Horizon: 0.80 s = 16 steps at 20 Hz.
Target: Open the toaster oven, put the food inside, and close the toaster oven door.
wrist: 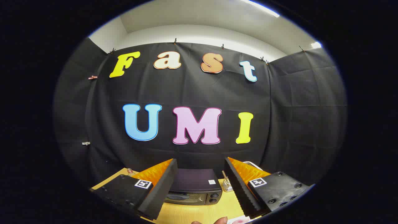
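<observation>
Two fingers of the claw [200,183] stand wide apart with nothing gripped, and the toaster oven [194,188] sits on the tabletop [199,213] in the gap between them, a little beyond their tips at roughly 12 o'clock. Its door looks closed, so I judge the opening step not yet begun.

The oven is a dark, boxy appliance, and I would expect it to be rigid and fairly heavy, unlikely to slide under a gentle pull. The glass-fronted door is the delicate part and probably hinges along its lower edge; the sensible hold is the handle along the door's top edge, though that handle is too small here to make out clearly. Two knobs [214,198] show on the front panel toward 3 o'clock of the window.

Its long axis runs from 9 o'clock to 3 o'clock across the claw's line, and the front faces back toward the fingers.

A small wire rack [227,184] stands just beside the oven at 3 o'clock. At 6 o'clock a fingertip [221,220] shows near the tabletop's near edge, next to something pale pink [239,220] that may be the food; I cannot tell.
</observation>
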Each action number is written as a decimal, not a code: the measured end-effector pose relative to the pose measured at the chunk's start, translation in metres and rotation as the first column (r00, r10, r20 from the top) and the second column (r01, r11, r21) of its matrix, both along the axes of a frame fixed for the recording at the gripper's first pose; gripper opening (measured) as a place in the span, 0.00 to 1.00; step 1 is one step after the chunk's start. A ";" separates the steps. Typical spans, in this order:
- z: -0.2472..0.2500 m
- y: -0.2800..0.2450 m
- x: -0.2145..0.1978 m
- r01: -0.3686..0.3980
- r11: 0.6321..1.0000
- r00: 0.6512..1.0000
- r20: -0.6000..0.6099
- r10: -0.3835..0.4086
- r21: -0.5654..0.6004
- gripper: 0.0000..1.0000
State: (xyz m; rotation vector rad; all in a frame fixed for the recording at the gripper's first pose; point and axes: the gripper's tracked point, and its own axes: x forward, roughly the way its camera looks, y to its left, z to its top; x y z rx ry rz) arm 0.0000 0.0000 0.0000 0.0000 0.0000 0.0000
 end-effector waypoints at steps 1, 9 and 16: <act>-0.001 0.000 0.000 -0.002 1.000 1.000 -0.003 0.002 0.002 0.97; -0.009 -0.001 0.002 -0.011 1.000 1.000 -0.024 0.011 0.004 0.97; -0.012 0.003 0.004 -0.023 1.000 0.999 -0.030 0.023 0.006 0.97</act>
